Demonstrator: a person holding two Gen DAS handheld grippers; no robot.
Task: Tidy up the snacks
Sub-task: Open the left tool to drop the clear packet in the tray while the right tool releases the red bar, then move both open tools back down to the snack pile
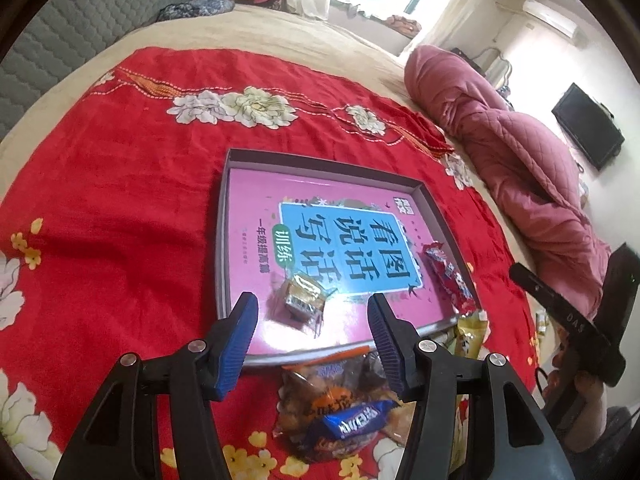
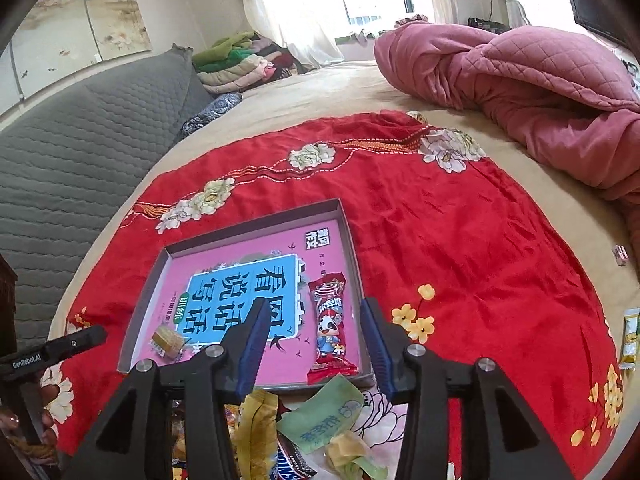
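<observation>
A shallow grey tray (image 1: 320, 168) lined with a pink book cover lies on a red flowered cloth (image 1: 120, 200). In it rest a gold-wrapped snack (image 1: 304, 298) and a red panda packet (image 1: 446, 276). My left gripper (image 1: 313, 304) hovers open over the tray's near edge, above the gold snack, gripping nothing. In the right wrist view my right gripper (image 2: 316, 308) is open above the red packet (image 2: 330, 328), whose sides its pads do not touch. The gold snack (image 2: 168, 340) lies at the near left of the tray (image 2: 256, 226). Loose snacks are heaped below both grippers.
The heap holds a clear bag of brown snacks (image 1: 340, 392), a blue wrapper (image 1: 354, 420), a green packet (image 2: 324, 416) and yellow packets (image 2: 256, 412). More yellow packets (image 2: 630, 340) lie far right. A pink quilt (image 2: 540, 80) and grey headboard (image 2: 80, 140) border the bed.
</observation>
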